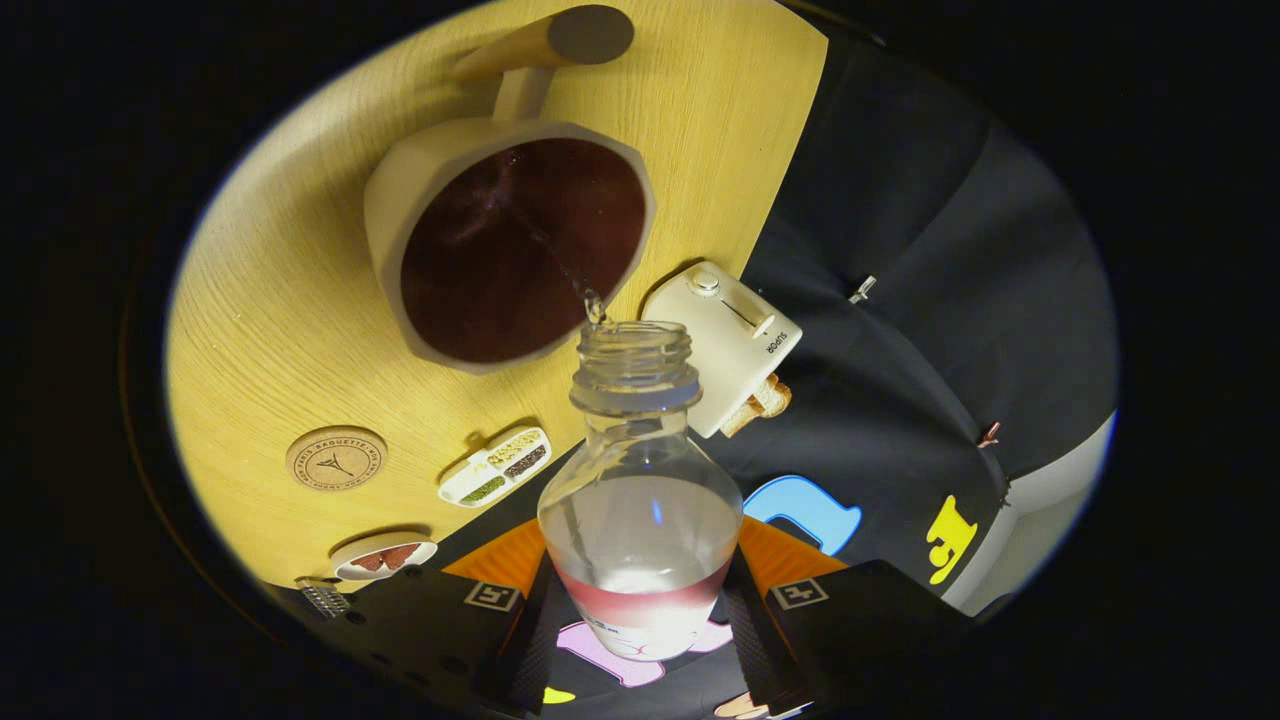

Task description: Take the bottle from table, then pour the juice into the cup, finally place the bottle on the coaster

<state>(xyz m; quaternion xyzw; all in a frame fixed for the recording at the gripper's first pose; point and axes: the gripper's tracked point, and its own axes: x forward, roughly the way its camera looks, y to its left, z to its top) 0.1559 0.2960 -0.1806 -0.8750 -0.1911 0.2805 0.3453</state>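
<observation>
The gripper is seen clamped on the lower body of a clear plastic bottle, one finger pressed against each side, with the bottle held between them and tipped forward so that its open, uncapped neck points toward the cup. The first step of the task, lifting the bottle from the desk, is judged complete; the pour is under way, and the set-down on the coaster is not yet done. A thin stream of juice is caught leaving the bottle's mouth and reaching into the cup. Only a shallow layer of reddish juice is left at the bottle's base near the fingers, the rest of the bottle appearing empty and lightly misted, so the pour is judged close to finished.

Just beyond the bottle's mouth, a pale faceted cup with a wooden handle is shown standing on the desk, its dark red contents filling much of the interior. The round cork coaster, bare and well apart from the cup, is seen waiting for the bottle. Near it lie a small divided dish of grains and a small bowl whose reddish contents cannot be identified. A white toaster with bread in it is placed at the desk's edge, beside the bottle's neck.
</observation>
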